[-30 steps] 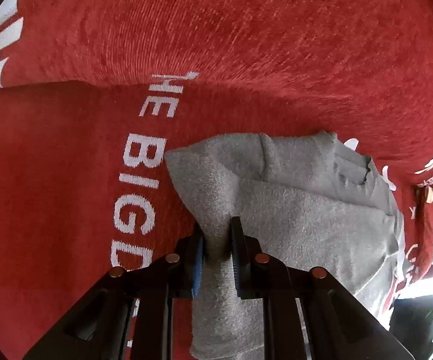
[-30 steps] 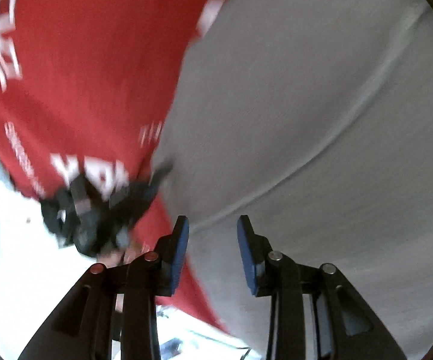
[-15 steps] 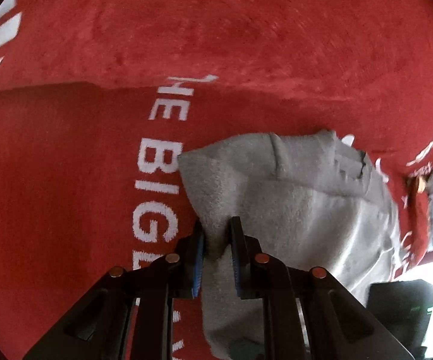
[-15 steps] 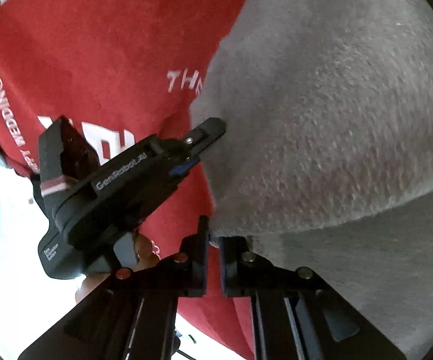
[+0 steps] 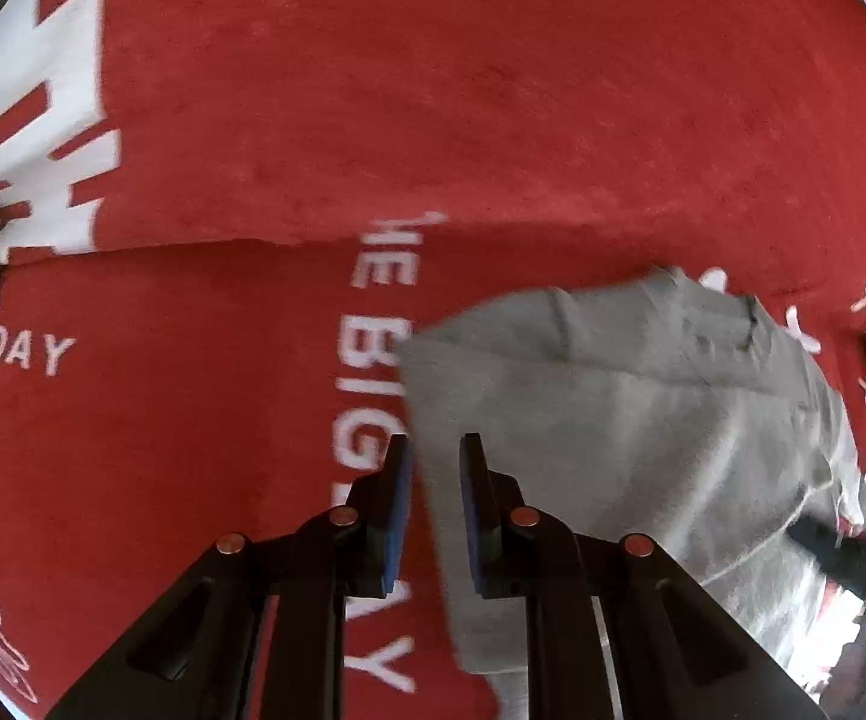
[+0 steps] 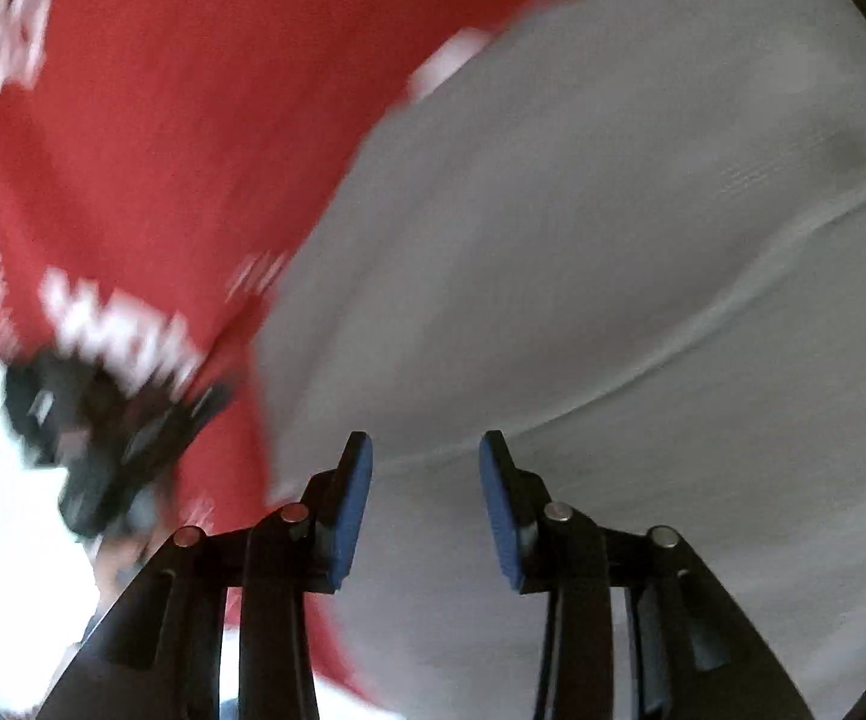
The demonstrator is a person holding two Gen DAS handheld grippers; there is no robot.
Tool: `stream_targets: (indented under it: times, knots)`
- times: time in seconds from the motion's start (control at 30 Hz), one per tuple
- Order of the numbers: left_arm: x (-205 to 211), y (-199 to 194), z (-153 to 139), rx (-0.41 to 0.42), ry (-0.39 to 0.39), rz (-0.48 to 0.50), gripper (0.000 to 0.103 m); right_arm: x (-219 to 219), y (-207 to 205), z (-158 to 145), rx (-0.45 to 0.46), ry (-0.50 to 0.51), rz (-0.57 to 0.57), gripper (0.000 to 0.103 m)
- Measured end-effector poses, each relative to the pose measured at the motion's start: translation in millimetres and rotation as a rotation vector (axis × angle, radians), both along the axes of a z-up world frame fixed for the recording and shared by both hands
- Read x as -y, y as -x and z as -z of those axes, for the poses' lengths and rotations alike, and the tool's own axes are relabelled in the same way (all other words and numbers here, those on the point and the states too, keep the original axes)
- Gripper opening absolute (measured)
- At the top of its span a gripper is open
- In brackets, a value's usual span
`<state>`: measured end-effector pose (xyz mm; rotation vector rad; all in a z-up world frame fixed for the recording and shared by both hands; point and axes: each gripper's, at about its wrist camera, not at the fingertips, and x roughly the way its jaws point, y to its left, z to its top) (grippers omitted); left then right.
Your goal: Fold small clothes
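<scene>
Currently the grey garment [image 5: 643, 420] lies part-folded on the red cover [image 5: 493, 90], with 1 fold line across its upper part and its left edge running down between the jaws of the left hand-held gripper [image 5: 436, 456].

Gripper state:
1. Left hand-held gripper: jaws narrow, with the garment's edge between them. Whether the pads actually bite the cloth cannot be told; a sliver of red shows beside the left pad.
2. Right hand-held gripper [image 6: 424, 450]: jaws apart and opening, nothing between them, grey cloth spread beneath.

Risks, as judged:
1. If the left pads hold only the margin of the edge, the cloth may slip out during a lift, and the fold would drop crooked.
2. With the right side free, a 1-sided pull could drag the whole garment across the cover and skew the existing fold.
3. The right wrist view is heavily blurred, which suggests fast travel; a hasty regrasp could pinch 2 layers or catch the cover with the garment.

Surroundings: the cover carries white lettering, with a ridge running across it beyond the garment. The cover's edge lies near the garment, with a bright area beyond it. Nothing blocks the fold apart from the 2 grippers working close together.
</scene>
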<state>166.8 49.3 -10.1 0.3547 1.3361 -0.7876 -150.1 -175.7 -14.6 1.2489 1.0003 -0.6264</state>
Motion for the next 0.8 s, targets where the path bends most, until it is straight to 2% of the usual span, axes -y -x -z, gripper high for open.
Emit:
stream_targets:
  times: [0.1,0.17,0.2,0.27,0.37,0.4,0.43,0.5,0.6,0.7,0.77,0.8]
  knots:
    - [8,16,7,0.008,-0.031,0.012,0.018,39,40,5,-0.059,-0.01,0.16,0.041]
    - [7,26,14,-0.005,-0.048,-0.002,0.018,57,51,12,-0.045,-0.039,0.257,0.039]
    - [6,31,17,-0.011,-0.053,-0.006,0.018,63,53,13,-0.033,-0.042,0.274,0.034]
    - [3,40,20,0.019,-0.071,0.008,0.018,72,47,9,-0.059,0.01,0.239,0.007]
    - [4,48,20,0.085,-0.083,0.056,0.018,81,31,3,-0.127,0.127,0.127,0.007]
    - [3,48,20,0.097,-0.096,0.062,0.018,83,45,1,-0.148,0.138,0.11,0.007]
    - [1,46,18,0.102,-0.121,0.053,0.018,86,46,6,-0.181,0.131,0.102,0.007]
    - [-5,41,13,0.096,-0.15,0.014,0.018,85,63,0,-0.183,0.101,0.137,0.008]
    - [-17,39,2,0.078,-0.122,-0.017,0.018,78,84,-16,-0.267,0.131,0.147,0.015]
    - [-17,50,2,0.054,-0.116,0.011,0.018,72,83,-33,-0.166,0.174,0.094,0.016]
    - [-9,65,12,0.044,-0.149,0.034,0.018,66,63,-35,-0.155,0.214,-0.02,0.015]
    - [-8,71,14,0.077,-0.162,0.038,0.018,65,58,-34,-0.156,0.216,-0.051,0.015]
